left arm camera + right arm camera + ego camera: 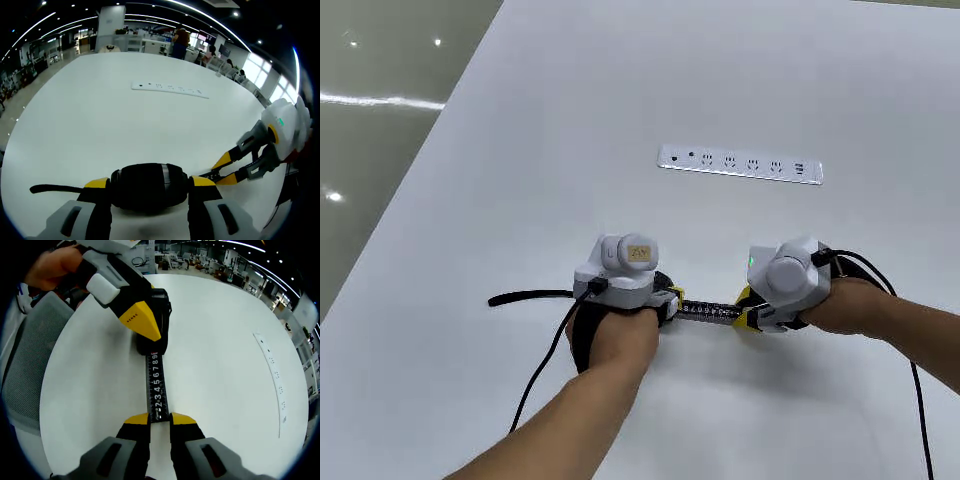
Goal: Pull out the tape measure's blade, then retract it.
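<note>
Clamping the black tape measure case [145, 189] on the white table [620, 120], the left gripper [150, 182] presses its yellow-tipped jaws against both sides. The right gripper view adds the numbered blade [156, 385], out a short way, its end pinched in the right gripper [160, 419]. The head view shows a power strip [740, 164] beyond.

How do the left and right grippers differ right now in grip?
The left gripper is shut on the black tape measure case, jaws wide apart around it; the right gripper is shut on the blade, jaws almost together. The left holds the case end, the right the blade's free end, a short numbered stretch between them. Both have yellow-tipped jaws.
</note>
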Available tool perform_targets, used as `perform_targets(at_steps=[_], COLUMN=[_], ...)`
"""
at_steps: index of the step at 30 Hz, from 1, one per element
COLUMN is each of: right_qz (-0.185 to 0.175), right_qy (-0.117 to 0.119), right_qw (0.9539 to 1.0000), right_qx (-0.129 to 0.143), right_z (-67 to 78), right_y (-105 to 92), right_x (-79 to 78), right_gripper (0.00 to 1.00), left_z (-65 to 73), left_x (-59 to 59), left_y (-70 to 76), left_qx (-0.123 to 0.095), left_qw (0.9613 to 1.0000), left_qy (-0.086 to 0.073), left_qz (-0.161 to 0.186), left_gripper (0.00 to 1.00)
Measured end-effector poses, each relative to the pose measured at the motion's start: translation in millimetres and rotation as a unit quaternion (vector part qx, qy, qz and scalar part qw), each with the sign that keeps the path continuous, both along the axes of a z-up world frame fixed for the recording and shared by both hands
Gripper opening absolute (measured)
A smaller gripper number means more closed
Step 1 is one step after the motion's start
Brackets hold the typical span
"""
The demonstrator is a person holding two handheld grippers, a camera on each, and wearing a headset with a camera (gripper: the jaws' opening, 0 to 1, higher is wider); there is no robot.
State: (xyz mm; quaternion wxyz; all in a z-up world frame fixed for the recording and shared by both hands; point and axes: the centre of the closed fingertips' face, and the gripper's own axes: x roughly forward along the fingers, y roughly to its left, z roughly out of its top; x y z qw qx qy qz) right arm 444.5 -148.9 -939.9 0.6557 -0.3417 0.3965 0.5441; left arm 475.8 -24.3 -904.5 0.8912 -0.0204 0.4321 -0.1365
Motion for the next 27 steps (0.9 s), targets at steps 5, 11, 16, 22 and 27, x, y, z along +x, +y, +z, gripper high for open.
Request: perform_targets(at_steps=[5, 11, 16, 22, 27], right_qz=[0.003, 0.01, 0.01, 0.011, 0.013], right_qy=[-0.001, -0.003, -0.004, -0.004, -0.007], right_qw=[1.0, 0.9999, 0.9999, 0.9999, 0.9998], right_qx=[0.0, 0.004, 0.008, 0.009, 0.01], right_z=[0.0, 0.7, 1.3, 1.1, 1.2], right_y=[2.8, 10.0, 14.8, 19.4, 25.1], right_x=[0.0, 0.7, 2.0, 3.1, 4.0], right_gripper=[0.14, 0.14, 0.14, 0.14, 0.14], left_z=[0.1, 0.3, 0.5, 0.5, 0.0], left_x=[-0.1, 0.6, 0.3, 0.2, 0.8], left_y=[-0.3, -0.4, -0.3, -0.3, 0.0], left_qx=[0.006, 0.009, 0.008, 0.007, 0.006], left_qw=[1.0, 0.9999, 1.0, 1.0, 1.0], left_qy=[-0.003, -0.002, -0.003, -0.003, -0.002], left_qz=[0.0, -0.004, -0.003, -0.003, -0.003], left_gripper=[0.58, 0.58, 0.58, 0.58, 0.58])
